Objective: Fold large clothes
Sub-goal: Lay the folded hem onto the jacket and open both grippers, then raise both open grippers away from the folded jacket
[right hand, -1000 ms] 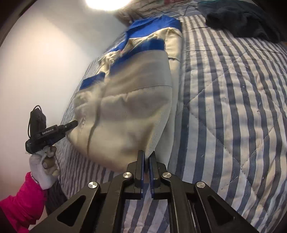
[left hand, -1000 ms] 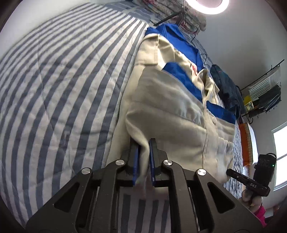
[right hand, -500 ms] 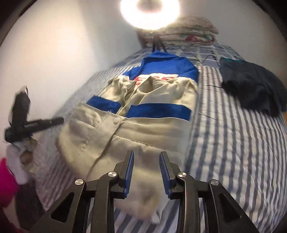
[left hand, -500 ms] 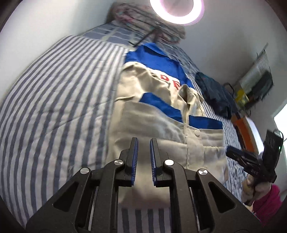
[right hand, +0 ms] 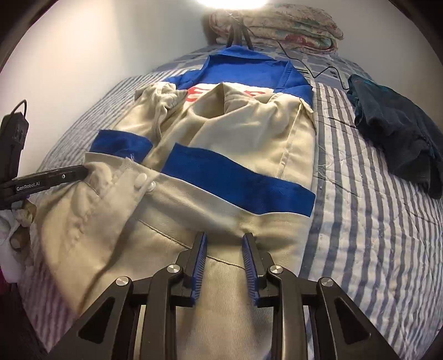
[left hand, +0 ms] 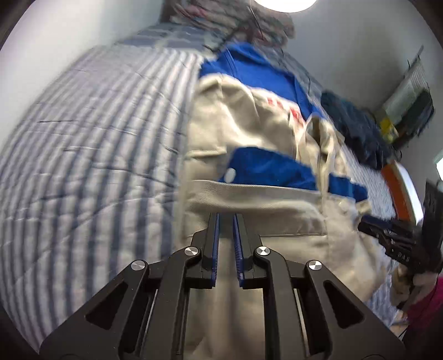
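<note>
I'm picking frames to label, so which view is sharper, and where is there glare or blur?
Right wrist view: sharper, the jacket and dark clothes crisp, though the lamp blows out the top edge. Left wrist view: motion blur smears the striped bedspread and the jacket's red lettering; the lamp glares at the top too. Both: fisheye bending and dark corners.

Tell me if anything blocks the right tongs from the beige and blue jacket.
Nothing visible does. The right tongs hang open directly over the jacket; the dark garment lies off to the side on the striped bedspread.
</note>
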`<state>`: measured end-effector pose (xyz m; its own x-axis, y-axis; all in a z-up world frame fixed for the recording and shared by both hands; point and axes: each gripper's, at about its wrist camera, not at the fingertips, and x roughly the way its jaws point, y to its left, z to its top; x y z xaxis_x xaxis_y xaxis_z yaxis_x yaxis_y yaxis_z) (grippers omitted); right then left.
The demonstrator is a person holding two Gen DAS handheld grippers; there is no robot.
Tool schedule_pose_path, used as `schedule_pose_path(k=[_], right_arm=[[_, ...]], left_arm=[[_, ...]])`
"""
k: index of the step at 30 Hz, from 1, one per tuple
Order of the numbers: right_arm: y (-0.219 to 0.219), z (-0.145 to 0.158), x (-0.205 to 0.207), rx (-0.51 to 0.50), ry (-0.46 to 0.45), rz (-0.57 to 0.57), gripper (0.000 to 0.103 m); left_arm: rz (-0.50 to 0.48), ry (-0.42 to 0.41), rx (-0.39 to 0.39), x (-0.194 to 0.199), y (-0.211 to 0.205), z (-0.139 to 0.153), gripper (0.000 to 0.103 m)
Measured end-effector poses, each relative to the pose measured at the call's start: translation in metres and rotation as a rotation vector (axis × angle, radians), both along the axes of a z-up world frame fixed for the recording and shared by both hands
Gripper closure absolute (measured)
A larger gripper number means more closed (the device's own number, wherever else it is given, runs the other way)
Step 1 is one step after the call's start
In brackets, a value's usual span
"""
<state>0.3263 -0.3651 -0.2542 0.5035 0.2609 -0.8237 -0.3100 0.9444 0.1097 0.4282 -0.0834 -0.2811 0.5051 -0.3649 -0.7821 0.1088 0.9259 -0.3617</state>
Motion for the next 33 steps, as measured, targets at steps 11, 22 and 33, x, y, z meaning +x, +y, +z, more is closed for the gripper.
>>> schedule_pose_path(k=[11,22,33], right_arm=[[-0.013,0.001,-0.086,0.137,0.094,0.031,0.076],[-0.001,0.008,-0.09,0.038,0.118,-0.042,0.076],[-0.01,0.151,-0.179,0.074,-0.252,-0.081,0.052]], left_arm=[[-0.067,0.068,0.066,-0.077,-0.004,-0.018,0.091],[0.004,0.047,0.074,-0.086,-0.005,0.004,0.092],[-0.02,-0.198,0.0,-0.156,0.013,0.135,0.092]])
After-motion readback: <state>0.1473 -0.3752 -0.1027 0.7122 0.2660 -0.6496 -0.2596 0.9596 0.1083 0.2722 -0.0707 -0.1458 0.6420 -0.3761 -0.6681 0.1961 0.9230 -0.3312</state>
